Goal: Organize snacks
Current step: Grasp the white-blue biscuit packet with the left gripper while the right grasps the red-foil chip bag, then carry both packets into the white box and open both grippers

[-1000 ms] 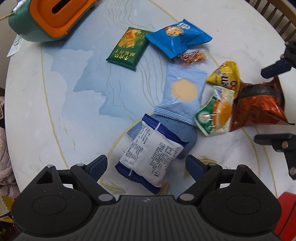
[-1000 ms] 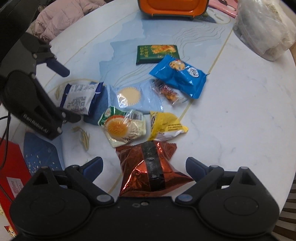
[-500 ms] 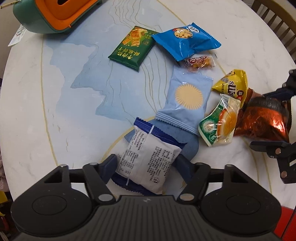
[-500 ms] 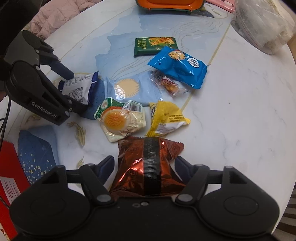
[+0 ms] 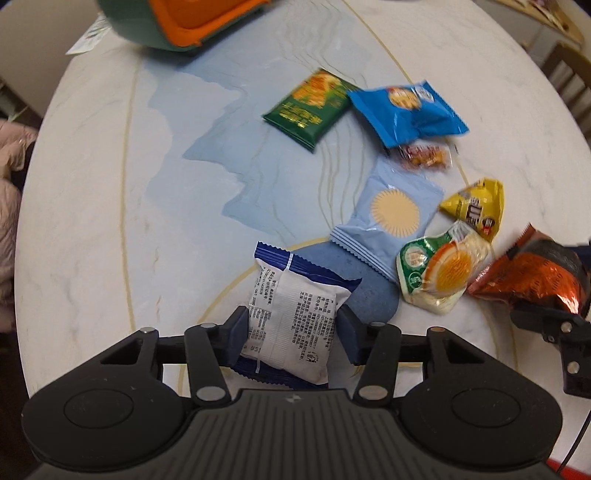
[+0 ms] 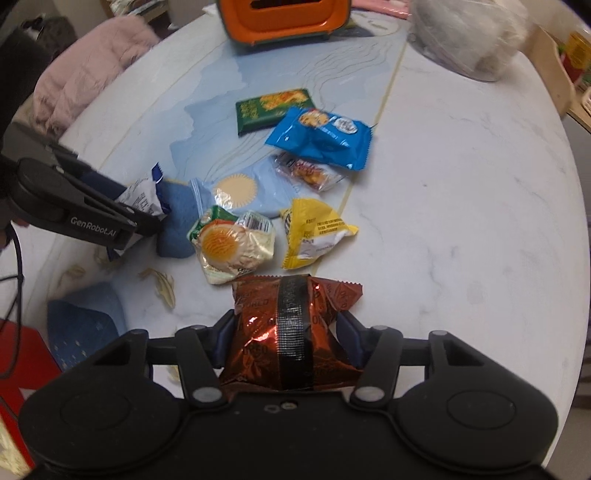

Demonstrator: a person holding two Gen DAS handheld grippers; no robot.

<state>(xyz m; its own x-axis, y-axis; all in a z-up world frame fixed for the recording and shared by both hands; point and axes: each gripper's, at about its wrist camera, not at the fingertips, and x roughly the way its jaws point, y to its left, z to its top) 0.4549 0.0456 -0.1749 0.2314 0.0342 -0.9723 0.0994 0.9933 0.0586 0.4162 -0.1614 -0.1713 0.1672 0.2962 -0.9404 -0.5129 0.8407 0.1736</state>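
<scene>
Snacks all over a round marble table [image 5: 92,206], so taking the pale blue sun packet [image 5: 391,218] as the landmark. Starting left of it: white-and-navy packet [image 5: 295,314], printed back up, near the table's front edge, pinched on both sides by the left gripper [image 5: 291,332]. Jaws just been closing, pads now pressing into the wrapper, narrow-ish. Further back and left of the sun packet: dark green cracker pack [image 5: 310,105], flat. Way beyond that, at the far edge: orange-and-green box [image 6: 284,18].

Behind the sun packet: bright blue cookie bag [image 5: 406,110], with a small clear-wrapped candy [image 5: 424,157] tucked just beside it. Right of the sun packet: yellow pouch [image 5: 476,208], and in front of that a green-and-clear bun pack [image 5: 439,273], touching the sun packet's corner.

Furthest right: shiny red-brown foil bag [image 6: 291,332], squeezed between the right gripper [image 6: 286,336] pads, also just been closing, wrapper crumpled inward. Can't tell whether either snack is off the table.
</scene>
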